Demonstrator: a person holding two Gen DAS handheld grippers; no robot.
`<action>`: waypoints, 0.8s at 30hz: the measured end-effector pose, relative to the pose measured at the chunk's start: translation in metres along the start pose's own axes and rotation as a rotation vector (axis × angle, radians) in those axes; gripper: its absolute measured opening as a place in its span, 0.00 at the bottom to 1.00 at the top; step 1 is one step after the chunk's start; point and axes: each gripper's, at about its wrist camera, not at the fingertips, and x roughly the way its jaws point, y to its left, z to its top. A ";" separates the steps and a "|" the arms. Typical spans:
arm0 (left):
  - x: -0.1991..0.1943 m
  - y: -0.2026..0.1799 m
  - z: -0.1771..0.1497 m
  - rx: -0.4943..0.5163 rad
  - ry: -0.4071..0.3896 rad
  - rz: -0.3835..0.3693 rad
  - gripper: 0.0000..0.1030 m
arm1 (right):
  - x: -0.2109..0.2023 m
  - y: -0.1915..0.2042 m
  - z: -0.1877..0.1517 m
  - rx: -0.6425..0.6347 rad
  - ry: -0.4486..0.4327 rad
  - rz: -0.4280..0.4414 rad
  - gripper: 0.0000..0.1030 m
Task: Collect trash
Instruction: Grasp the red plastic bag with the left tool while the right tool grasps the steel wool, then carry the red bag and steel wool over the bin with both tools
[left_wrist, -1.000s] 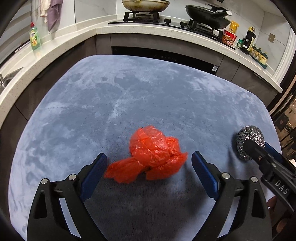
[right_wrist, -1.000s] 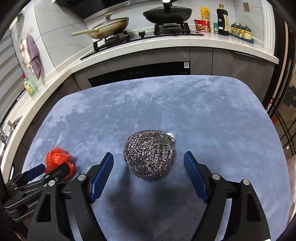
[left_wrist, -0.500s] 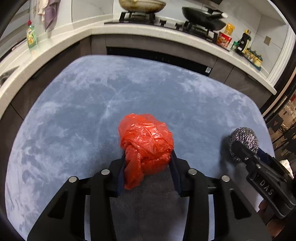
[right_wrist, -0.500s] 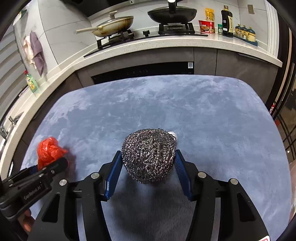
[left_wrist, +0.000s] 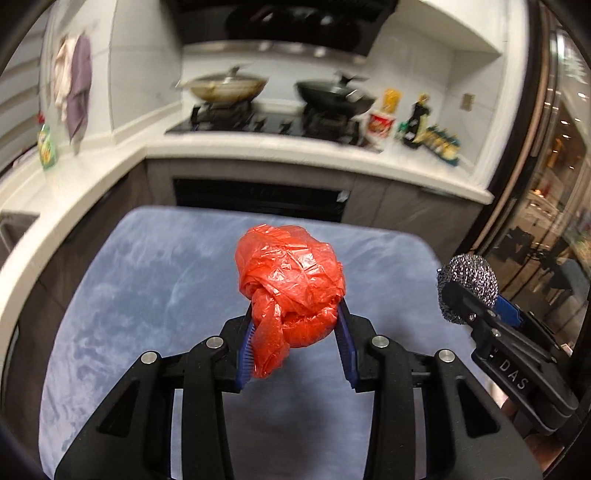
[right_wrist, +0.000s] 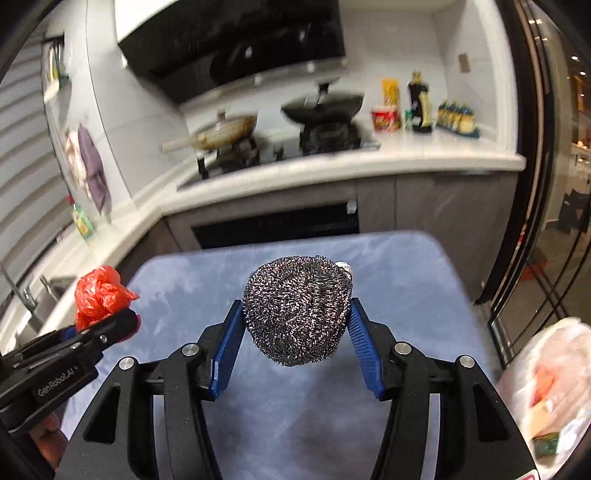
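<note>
Between the left gripper's (left_wrist: 295, 339) ribbed blue pads (left_wrist: 245, 345) sits a crinkled, glossy red plastic bag wad (left_wrist: 291, 284). The right gripper (right_wrist: 293, 343) pinches a rough, glinting steel-wire scouring ball (right_wrist: 297, 314). Below both lies matt, plush blue-grey cloth (right_wrist: 399, 280); the matt black gripper frames carry shiny metal bolts (left_wrist: 378, 340).

My left gripper (left_wrist: 295, 332) and right gripper (right_wrist: 295, 332) look alike: black frames, blue ribbed pads, silver screws, white lettering.

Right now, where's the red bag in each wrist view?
Left wrist: red bag at centre, clamped in the left gripper.
Right wrist: red bag at the left edge, in that same gripper.
Shared landmark: the black wok on the stove.
</note>
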 end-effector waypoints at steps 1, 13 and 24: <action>-0.008 -0.009 0.003 0.010 -0.015 -0.010 0.35 | -0.010 -0.003 0.004 0.003 -0.018 -0.002 0.52; -0.085 -0.138 0.014 0.145 -0.136 -0.160 0.35 | -0.161 -0.075 0.038 0.023 -0.253 -0.098 0.52; -0.097 -0.235 -0.014 0.256 -0.124 -0.260 0.35 | -0.232 -0.163 0.009 0.108 -0.291 -0.228 0.52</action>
